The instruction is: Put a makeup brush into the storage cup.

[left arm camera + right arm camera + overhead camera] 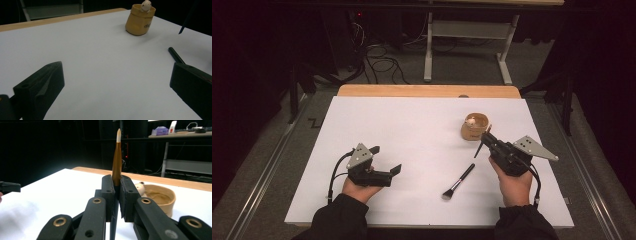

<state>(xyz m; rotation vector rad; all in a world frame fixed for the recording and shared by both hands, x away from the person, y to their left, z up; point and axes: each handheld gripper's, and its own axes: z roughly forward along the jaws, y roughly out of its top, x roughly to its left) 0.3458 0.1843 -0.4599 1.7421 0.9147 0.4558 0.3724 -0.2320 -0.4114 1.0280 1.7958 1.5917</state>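
My right gripper (488, 136) is shut on a thin brush (116, 162) and holds it upright just in front of the tan cup (475, 127). The brush's gold ferrule and white tip rise above the closed jaws, and its dark handle (478, 150) hangs below them. A small pale figure sits on the rim of the cup (140, 21). A black makeup brush (458, 181) lies flat on the white board between my hands. My left gripper (386, 159) stands open and empty at the front left, its jaws wide apart (116, 82).
The white board (412, 130) covers a wooden table whose far edge (427, 91) shows. Beyond it are a desk frame (467, 45) and cables (382, 65) on the floor. The black brush's handle end (176, 55) lies near my left gripper's right jaw.
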